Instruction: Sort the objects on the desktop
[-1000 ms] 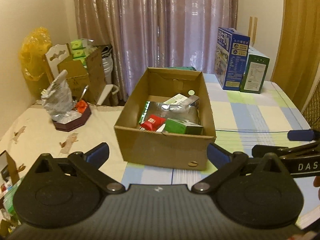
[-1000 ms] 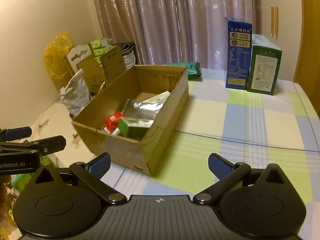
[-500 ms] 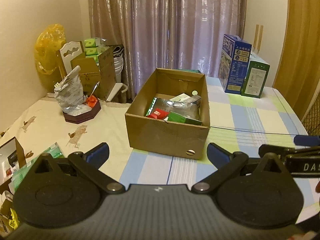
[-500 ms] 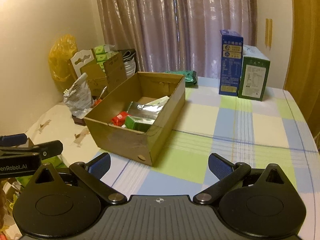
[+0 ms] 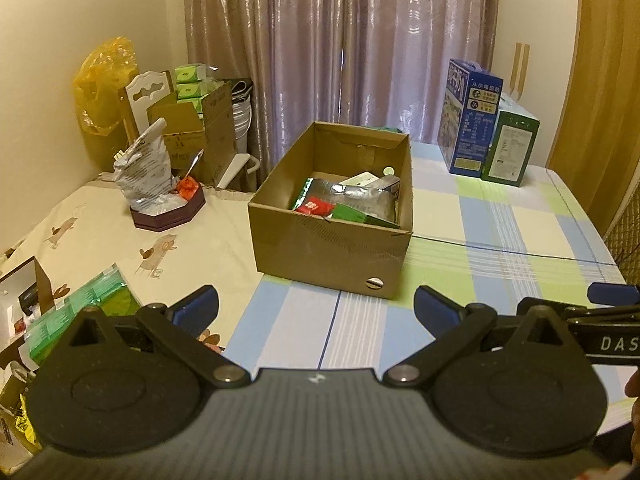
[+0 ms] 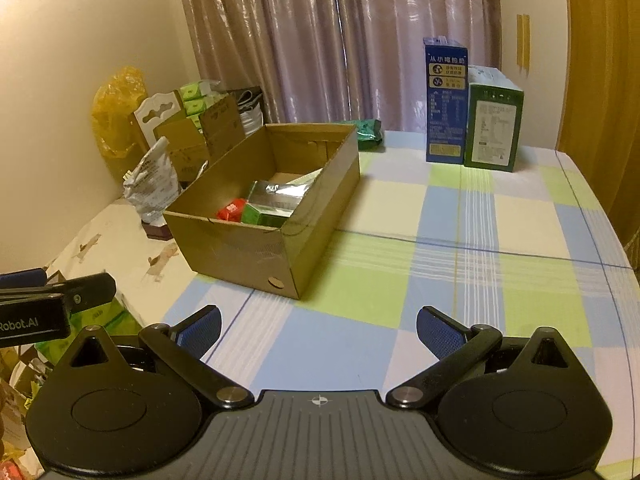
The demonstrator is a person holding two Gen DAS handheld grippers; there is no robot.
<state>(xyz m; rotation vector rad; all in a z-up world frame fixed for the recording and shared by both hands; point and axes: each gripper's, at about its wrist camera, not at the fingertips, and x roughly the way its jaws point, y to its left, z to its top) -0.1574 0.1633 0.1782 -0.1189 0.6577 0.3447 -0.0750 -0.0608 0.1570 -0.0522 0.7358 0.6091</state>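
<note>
Left gripper (image 5: 316, 304): jaws apart, empty; right gripper (image 6: 318, 326): jaws apart, empty; cardboard box (image 5: 332, 248): mid-table, holding red packet (image 5: 316, 205), green carton (image 5: 360, 216), foil pouch (image 5: 360, 196); advice: pick one loose item, approach low, centre jaws before closing

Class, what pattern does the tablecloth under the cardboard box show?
The tablecloth is checked in blue, green and cream; clearest in the right wrist view.

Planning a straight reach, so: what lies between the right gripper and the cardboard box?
Nothing. In the right wrist view, only bare checked tablecloth lies between the open right gripper and the cardboard box.
</note>
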